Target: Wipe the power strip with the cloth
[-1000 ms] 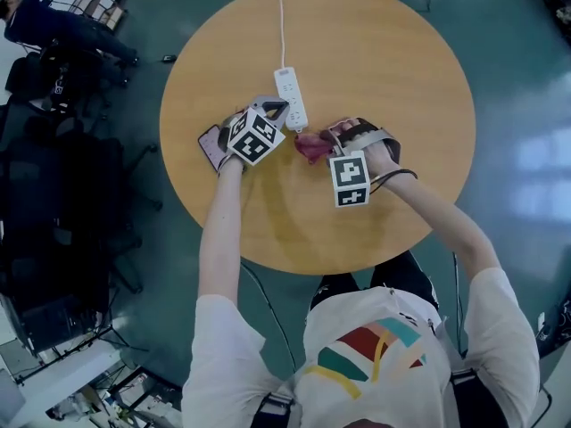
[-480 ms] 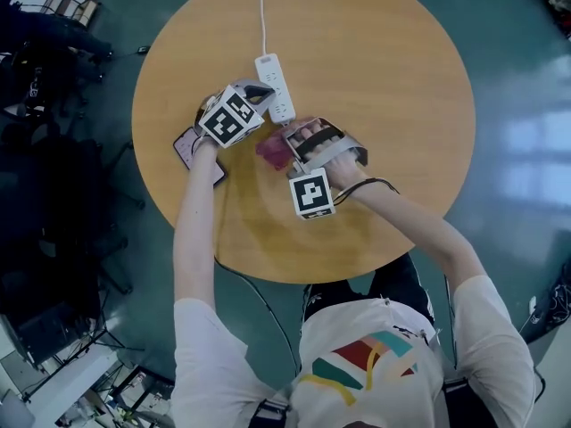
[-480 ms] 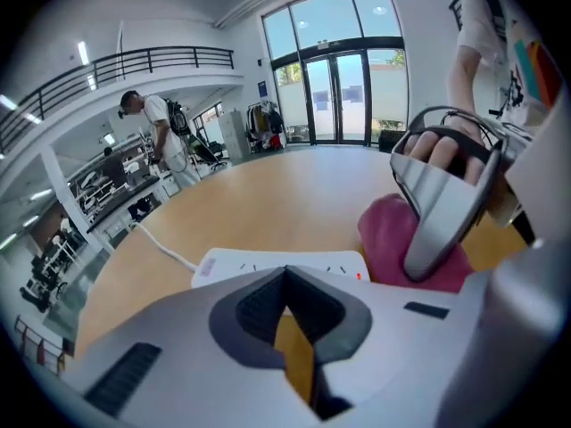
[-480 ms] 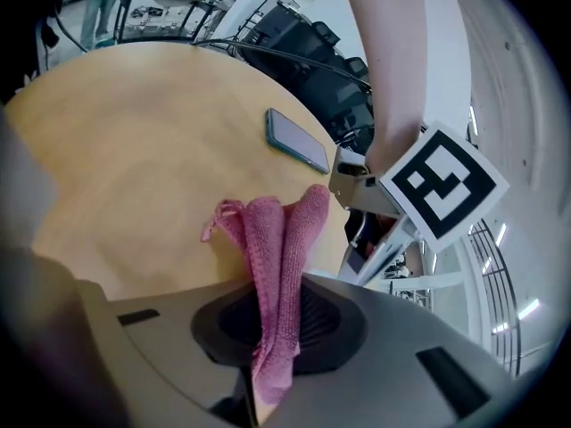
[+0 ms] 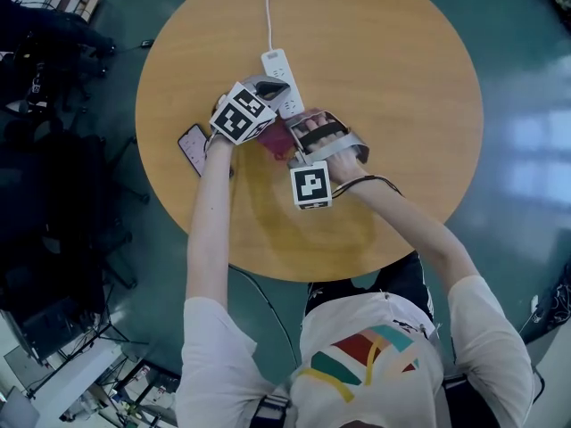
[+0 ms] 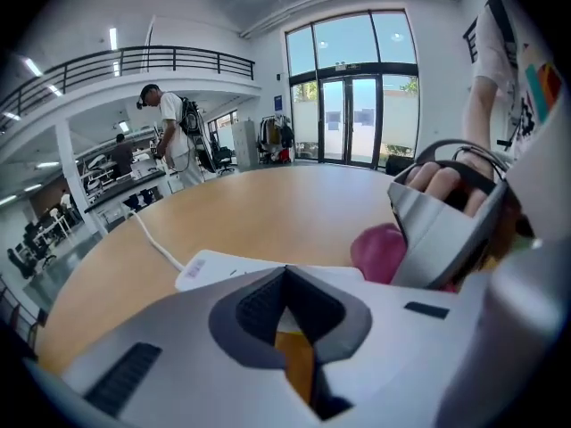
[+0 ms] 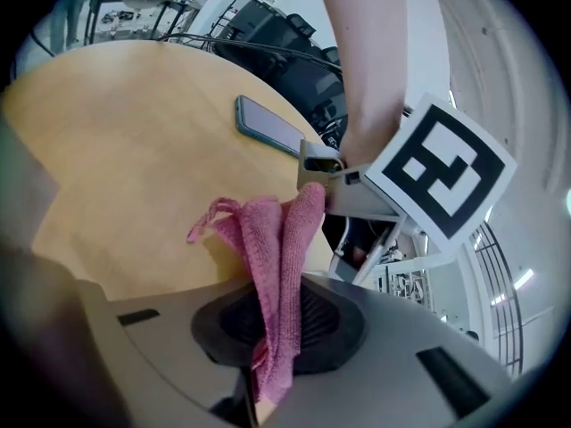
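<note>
The power strip (image 5: 277, 68) lies just above the middle of the round table (image 5: 393, 105) in the head view. Its long axis runs almost straight up and down the frame, tipped slightly toward the lower right. Its cable (image 5: 267, 12) leaves the upper end toward the top edge, and the lower end is hidden under the left gripper (image 5: 273, 88).

That gripper's 2 jaws are pressed together with nothing between them, its tip over the strip's near end. I judge it is there to steady the strip against sliding, though contact cannot be confirmed.

The right gripper (image 5: 294, 134) sits just below and to the right, clamped on the pink cloth (image 7: 268, 239). The cloth stands up in folds from the jaws, its free part reaching toward the table, ready to be drawn along the strip.

A phone (image 5: 194, 148) lies at centre left, apart from the work.
</note>
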Available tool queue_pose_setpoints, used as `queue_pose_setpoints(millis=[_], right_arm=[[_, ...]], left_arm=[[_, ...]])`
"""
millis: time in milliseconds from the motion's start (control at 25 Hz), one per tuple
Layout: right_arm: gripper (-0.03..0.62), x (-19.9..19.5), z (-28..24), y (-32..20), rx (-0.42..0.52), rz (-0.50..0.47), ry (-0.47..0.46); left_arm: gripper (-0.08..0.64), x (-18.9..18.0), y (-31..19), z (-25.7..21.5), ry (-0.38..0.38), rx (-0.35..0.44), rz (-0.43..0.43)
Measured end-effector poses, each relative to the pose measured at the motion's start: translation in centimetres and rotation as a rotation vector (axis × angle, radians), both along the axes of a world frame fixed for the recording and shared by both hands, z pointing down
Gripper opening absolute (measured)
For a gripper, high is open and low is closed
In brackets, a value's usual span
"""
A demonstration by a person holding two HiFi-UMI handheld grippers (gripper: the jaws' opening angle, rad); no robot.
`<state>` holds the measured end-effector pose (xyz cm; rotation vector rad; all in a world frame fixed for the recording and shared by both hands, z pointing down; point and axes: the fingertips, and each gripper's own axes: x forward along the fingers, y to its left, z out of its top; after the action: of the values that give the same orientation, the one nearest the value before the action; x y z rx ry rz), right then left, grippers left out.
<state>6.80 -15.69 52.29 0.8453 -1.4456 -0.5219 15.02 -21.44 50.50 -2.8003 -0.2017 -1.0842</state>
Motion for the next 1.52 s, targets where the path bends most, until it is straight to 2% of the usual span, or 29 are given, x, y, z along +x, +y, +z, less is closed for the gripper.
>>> queue_pose_setpoints(millis=[120, 280, 440, 520, 600, 680, 720, 800, 880, 960, 1040, 1120, 1240, 1360, 1440, 1520], right_arm=[[0.038, 1.8, -0.7, 0.8, 0.005, 0.015, -0.01], [0.038, 5.3, 0.2, 1.3, -0.005, 0.094, 0.013], [0.039, 6.5, 0.3, 1.4, -0.008, 0.096, 0.057], [0.04, 6.6, 0.0, 1.8, -0.005, 0.109, 0.046], [0.039, 6.1, -0.9, 2.5, 0.005, 0.135, -0.008], [0.039, 6.0, -2.4, 3.5, 0.012, 0.196, -0.129], [0.039, 6.2, -3.3, 3.9, 0.015, 0.252, -0.219], [0.04, 6.8, -5.4, 4.5, 0.044, 0.393, -0.435], [0.04, 7.1, -8.2, 5.0, 0.106, 0.51, -0.645], [0.04, 7.1, -11.2, 6.2, 0.165, 0.584, -0.873], [0.039, 7.2, -13.6, 8.4, 0.219, 0.627, -1.125], [0.038, 7.8, -15.2, 10.9, 0.284, 0.662, -1.292], [0.038, 8.2, -16.8, 13.4, 0.393, 0.698, -1.367], [0.038, 6.8, -18.4, 15.1, 0.469, 0.662, -1.406], [0.038, 5.9, -18.9, 16.3, 0.527, 0.634, -1.388], [0.038, 5.7, -18.8, 17.4, 0.565, 0.622, -1.316]], left_arm=[[0.041, 0.2, 0.4, -0.4, 0.023, 0.016, 0.002], [0.04, 0.0, -0.2, 0.0, 0.018, 0.012, 0.005], [0.041, -0.1, -0.3, 0.0, 0.024, -0.002, -0.021], [0.041, 0.1, -0.6, -0.1, 0.067, -0.054, -0.092], [0.041, -0.4, -1.0, -1.4, 0.197, -0.131, -0.241], [0.041, -1.6, -1.1, -4.5, 0.402, -0.201, -0.401], [0.041, -2.3, -0.9, -6.2, 0.492, -0.224, -0.462], [0.041, -3.8, -0.1, -8.8, 0.609, -0.216, -0.558], [0.041, -5.9, 1.0, -11.1, 0.684, -0.177, -0.658], [0.041, -8.0, 3.1, -13.4, 0.753, -0.157, -0.747], [0.041, -9.6, 5.9, -15.2, 0.785, -0.129, -0.806], [0.041, -11.1, 8.3, -16.8, 0.794, -0.085, -0.85], [0.041, -13.0, 10.4, -18.4, 0.794, -0.019, -0.902], [0.041, -14.2, 12.0, -18.9, 0.759, 0.032, -0.892], [0.041, -14.7, 13.2, -18.6, 0.742, 0.032, -0.875], [0.041, -14.8, 14.1, -18.1, 0.738, 0.022, -0.878]])
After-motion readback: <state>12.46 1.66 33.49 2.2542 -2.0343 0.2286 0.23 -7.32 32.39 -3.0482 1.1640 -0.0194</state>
